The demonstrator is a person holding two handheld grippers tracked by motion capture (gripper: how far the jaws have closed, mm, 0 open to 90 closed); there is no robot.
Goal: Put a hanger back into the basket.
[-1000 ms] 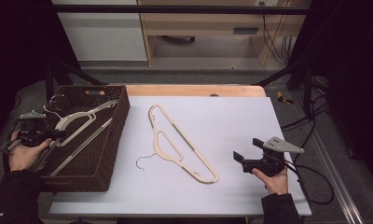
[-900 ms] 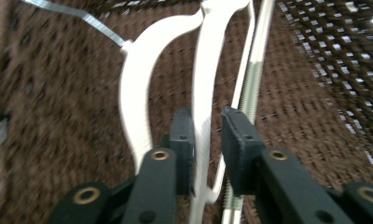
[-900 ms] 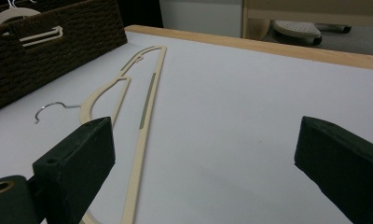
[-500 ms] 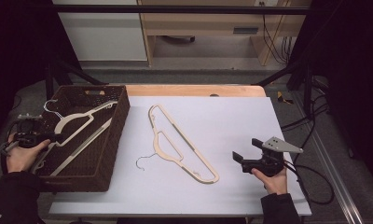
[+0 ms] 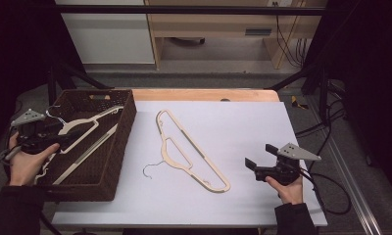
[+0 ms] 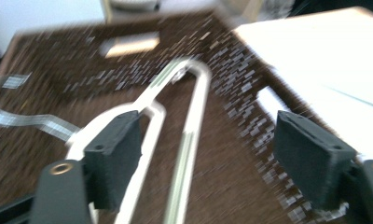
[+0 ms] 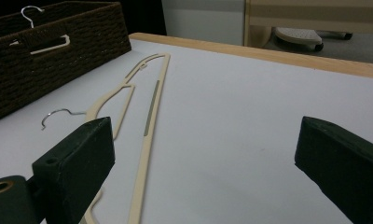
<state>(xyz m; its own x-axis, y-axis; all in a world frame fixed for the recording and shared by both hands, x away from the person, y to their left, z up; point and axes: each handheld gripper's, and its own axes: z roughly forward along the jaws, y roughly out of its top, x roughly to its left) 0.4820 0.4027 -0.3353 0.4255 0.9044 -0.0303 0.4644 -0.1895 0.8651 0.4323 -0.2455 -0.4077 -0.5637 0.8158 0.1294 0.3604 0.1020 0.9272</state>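
My left gripper [image 5: 61, 139] hangs spread wide over the white hanger [image 6: 147, 121] inside the dark wicker basket [image 5: 119, 147]. My right gripper [image 5: 253, 167], jaws apart and empty, hovers low over the white worktop [image 5: 243, 122]; a cream hanger [image 7: 147, 121] lies ahead to its left, wooden furniture [image 5: 208, 24] beyond.

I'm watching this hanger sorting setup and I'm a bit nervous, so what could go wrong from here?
1. The left gripper hangs open over the white hanger in the wicker basket; a jaw could snag its thin frame or the weave.
2. The left gripper view is motion-blurred, so a grasp now may miss.
3. The beige hanger lies flat on the table; the open right gripper may only push it, and its wire hook could catch.
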